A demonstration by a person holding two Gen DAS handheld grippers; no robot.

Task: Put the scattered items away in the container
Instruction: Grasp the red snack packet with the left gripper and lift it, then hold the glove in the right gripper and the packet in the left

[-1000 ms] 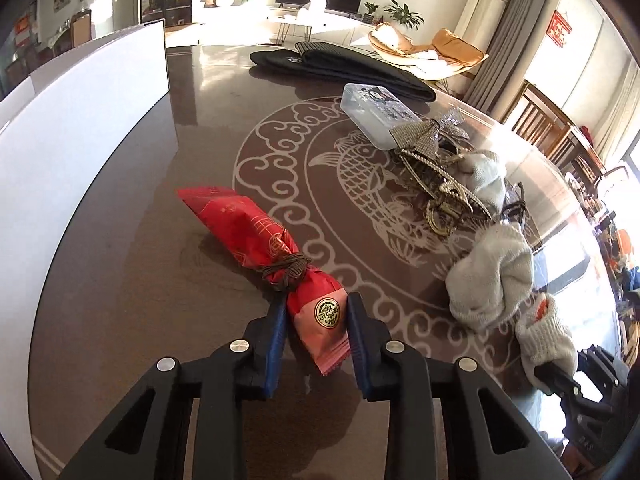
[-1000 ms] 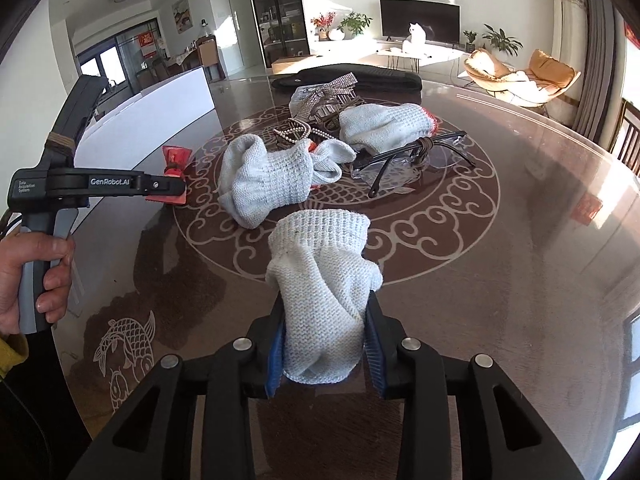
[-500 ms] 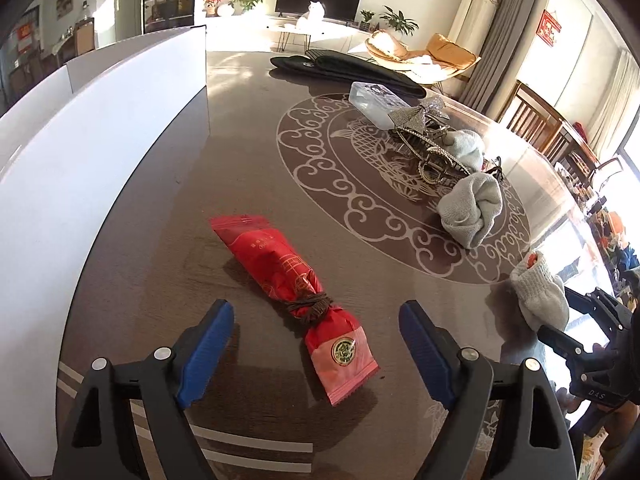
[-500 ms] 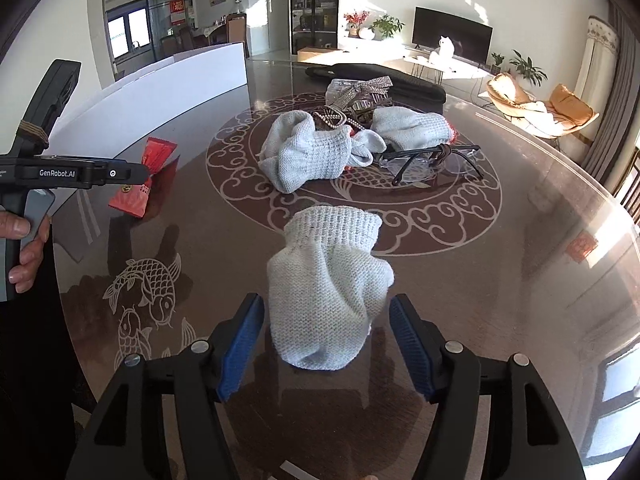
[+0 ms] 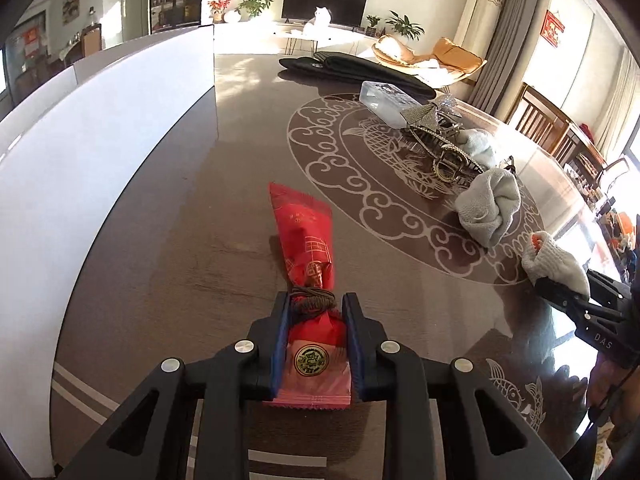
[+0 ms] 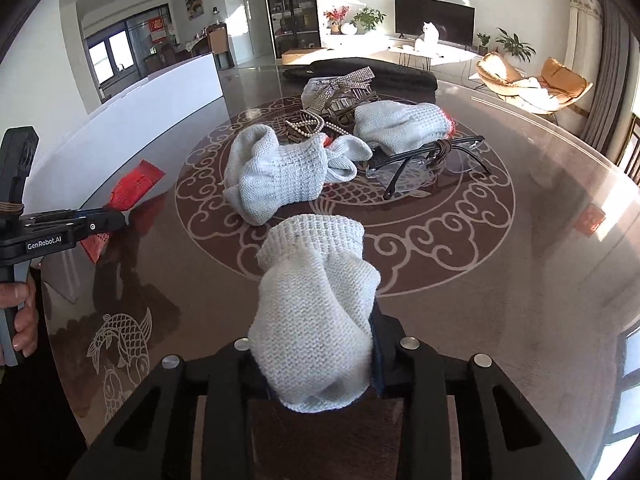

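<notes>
Half a second ago both claws were wide open above their things; now both have closed in again. The left claw [image 5: 316, 322] is squeezed tight on the red packet [image 5: 310, 264], with its blue pads pressing on the end that has the round gold sticker, just below the dark band tied around it. The rest of the red packet lies flat on the brown counter [image 5: 180, 248], pointing away from the claw. The tall white container [image 5: 104, 152] stands along the left side of the counter, near the packet but not touching it.

The right claw [image 6: 316, 364] is closing on a white knit glove [image 6: 316, 300]. The glove fills the gap between the two jaws, and its cuff end points up and away.

Farther back on the counter lie two more white gloves [image 6: 280, 176], a pair of black glasses [image 6: 432, 160], and a heap of sparkly hair clips [image 6: 340, 96]. These sit close together in the middle of the round pattern. A hand [image 6: 18, 320] holds the handle of the left claw.
</notes>
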